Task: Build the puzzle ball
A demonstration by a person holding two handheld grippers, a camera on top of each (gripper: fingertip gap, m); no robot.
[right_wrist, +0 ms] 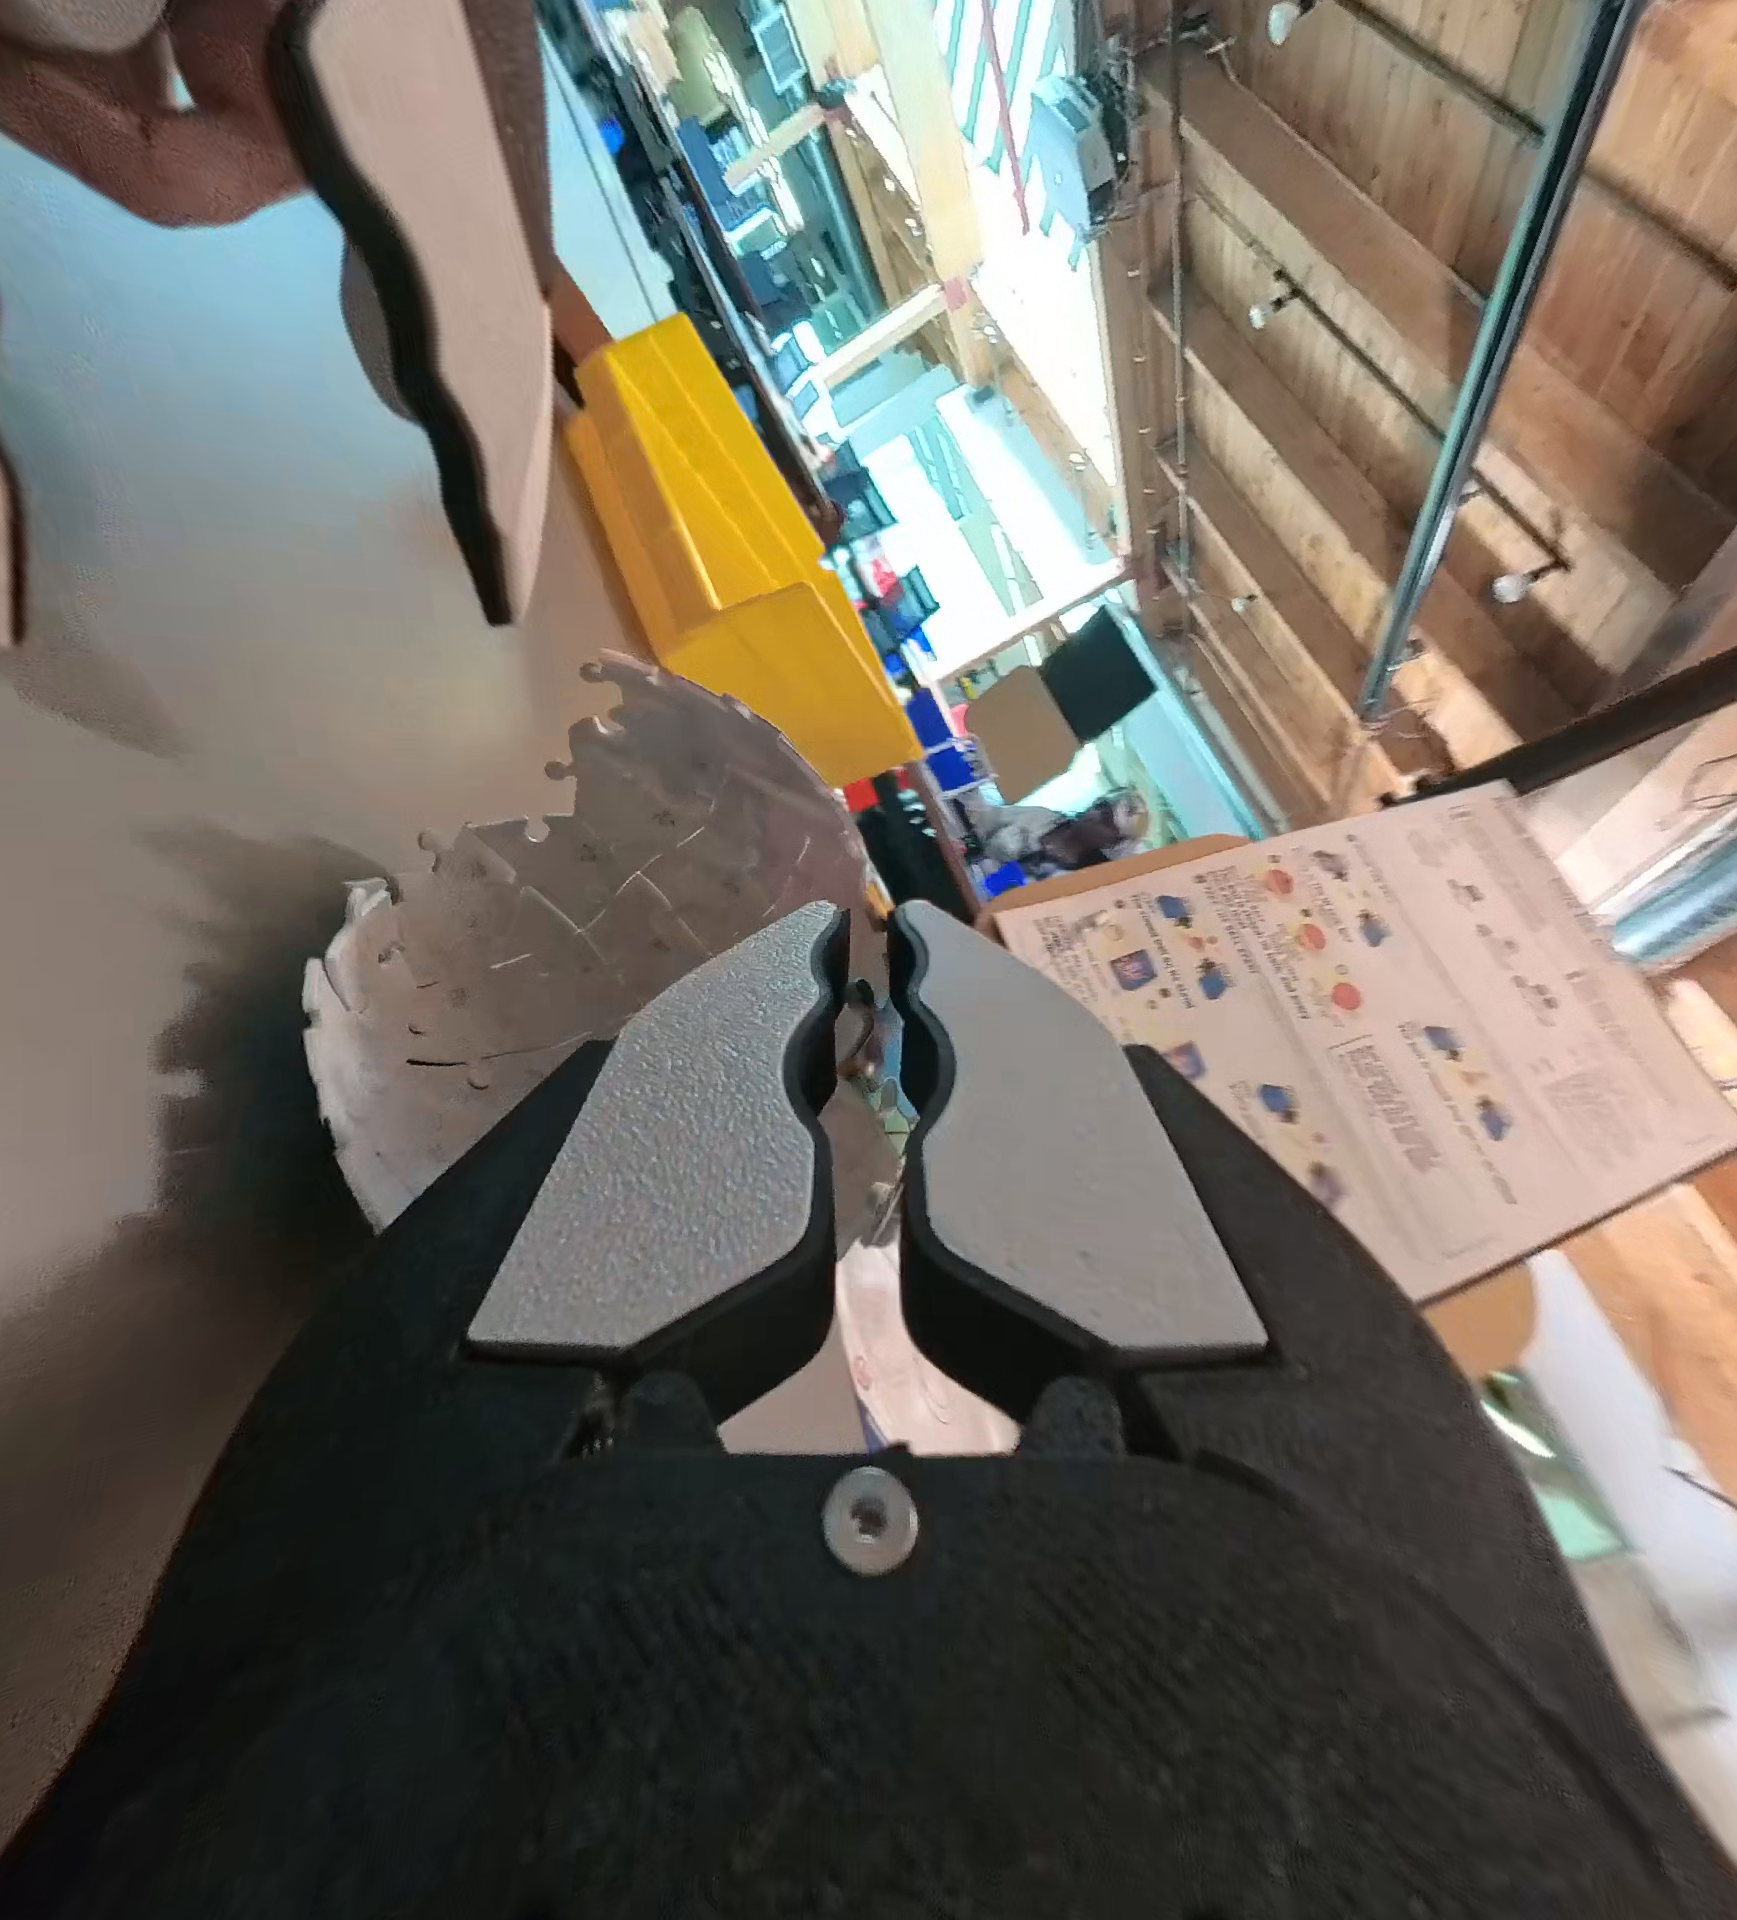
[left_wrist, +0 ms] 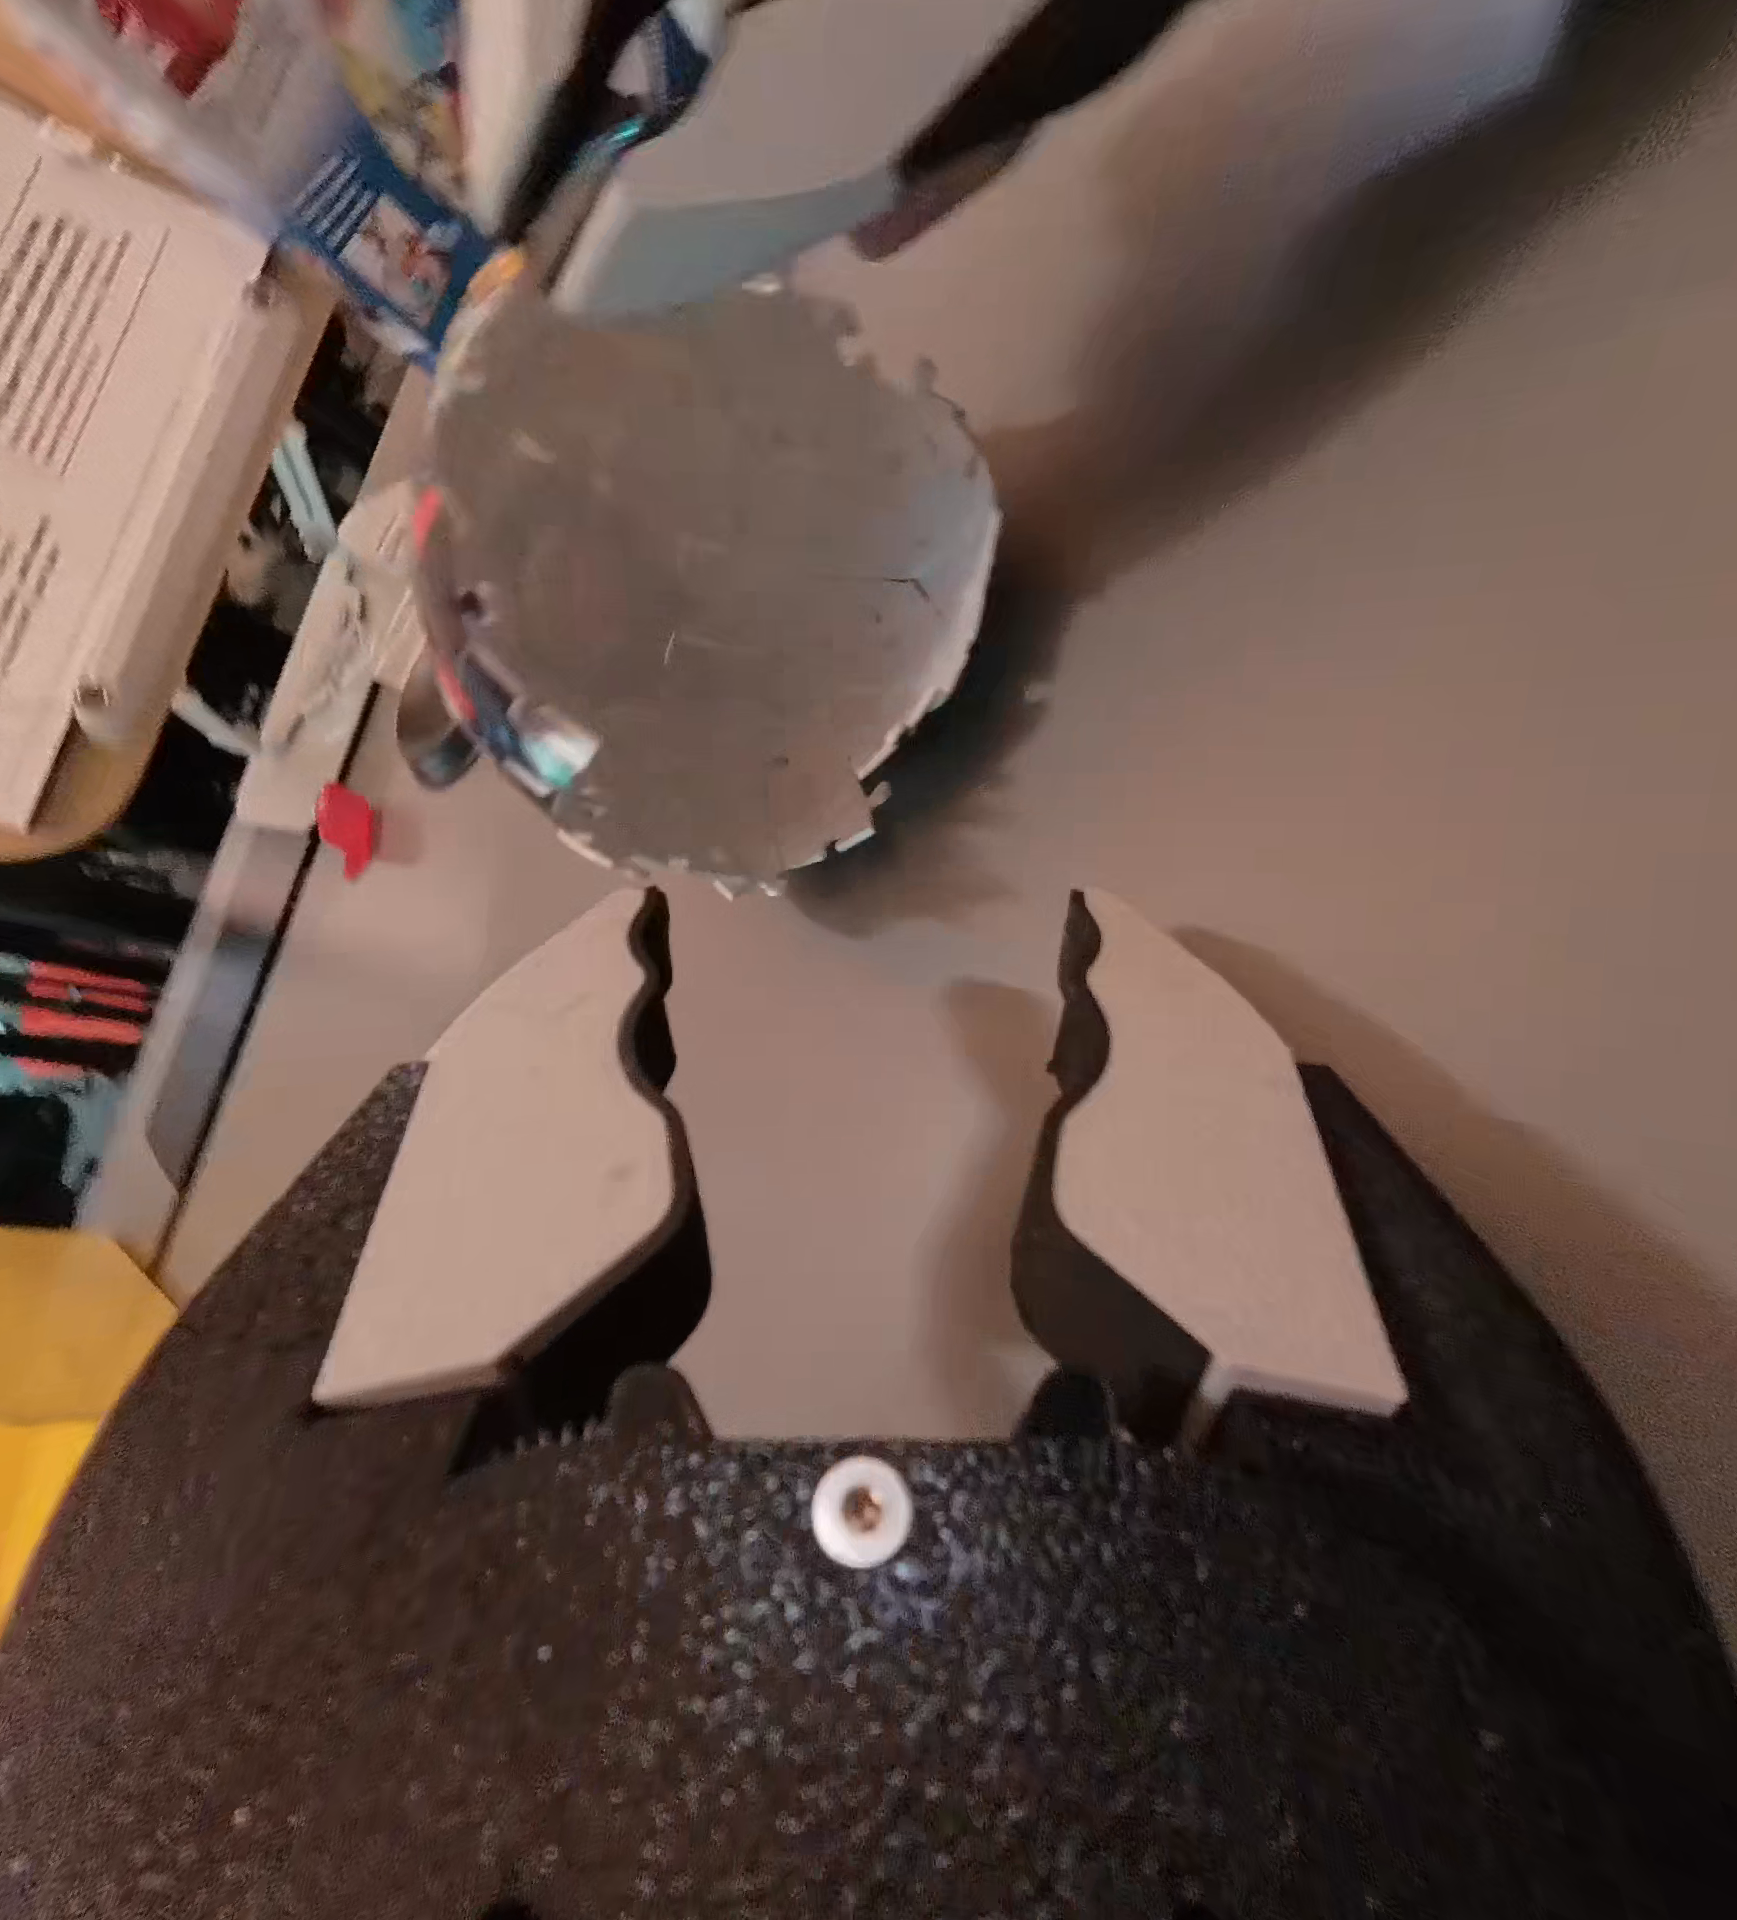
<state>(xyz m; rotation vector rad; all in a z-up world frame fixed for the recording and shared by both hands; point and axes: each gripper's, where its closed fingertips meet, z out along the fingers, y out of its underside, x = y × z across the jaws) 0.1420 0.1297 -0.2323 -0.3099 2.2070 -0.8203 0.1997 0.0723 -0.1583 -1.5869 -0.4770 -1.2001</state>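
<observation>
A smooth grey tabletop (left_wrist: 1363, 727) fills the foreground, with a cluttered workshop behind: a yellow plastic bin (right_wrist: 739, 540) and a printed instruction sheet (right_wrist: 1363, 1018) at the table's far side. The half-built silver puzzle ball (left_wrist: 708, 582), a curved shell of interlocked pieces with jagged tab edges, appears lifted off the table, casting a dark shadow beneath. The right gripper (right_wrist: 869, 935) has its 2 fingers pressed nearly together, seemingly pinching the shell's rim. The left gripper (left_wrist: 864, 904) is spread wide and empty, just short of the shell's lower edge. Held by 1 thin edge, the shell could flex and pop pieces loose, or slip out if nudged.
</observation>
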